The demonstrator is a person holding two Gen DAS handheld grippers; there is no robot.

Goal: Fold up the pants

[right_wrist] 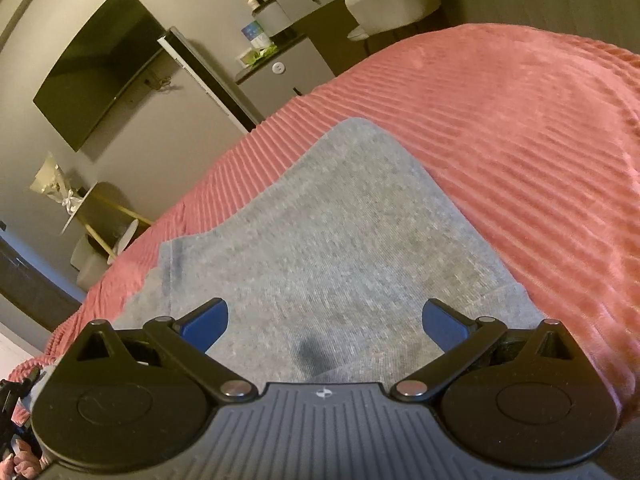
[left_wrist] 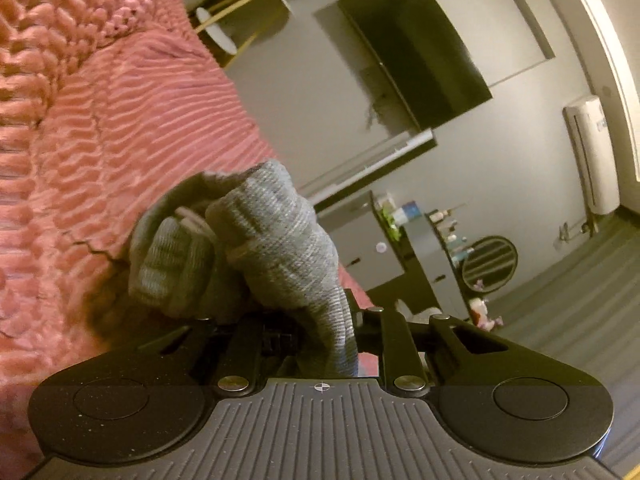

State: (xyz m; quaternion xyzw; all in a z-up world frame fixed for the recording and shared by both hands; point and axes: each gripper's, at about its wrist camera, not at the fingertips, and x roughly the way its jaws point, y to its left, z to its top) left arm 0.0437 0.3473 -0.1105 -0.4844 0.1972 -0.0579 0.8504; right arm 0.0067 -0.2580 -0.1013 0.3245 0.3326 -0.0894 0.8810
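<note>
Left wrist view. Left gripper (left_wrist: pixel 288 320): lower centre of frame, jaws drawn in and pinching a bunched wad of grey pants (left_wrist: pixel 248 248); the fingertips are hidden under the cloth. Pants: knit grey fabric, gathered into folds, a pale drawstring showing among them, centre-left of frame, lifted in front of the bedspread (left_wrist: pixel 100 128). Bedspread: pink, ribbed, fills the left half. TV (left_wrist: pixel 416 44): dark screen on the wall, upper centre. Air conditioner (left_wrist: pixel 592 152): white, right edge. Dresser (left_wrist: pixel 424 248): grey, with bottles on top, centre-right.

Right wrist view. Right gripper (right_wrist: pixel 325 322): lower centre, jaws spread wide, blue pads (right_wrist: pixel 208 324) well apart, nothing between them but the cloth lying below. Pants (right_wrist: pixel 320 220): flat grey panel on the bedspread (right_wrist: pixel 520 140), centre of frame, running from the gripper toward the upper centre; whether the pads touch the fabric I cannot tell. Bedspread: right and upper right. TV (right_wrist: pixel 96 68): upper left. Dresser (right_wrist: pixel 288 68): top centre. A hand (right_wrist: pixel 24 464) is in the bottom-left corner.
</note>
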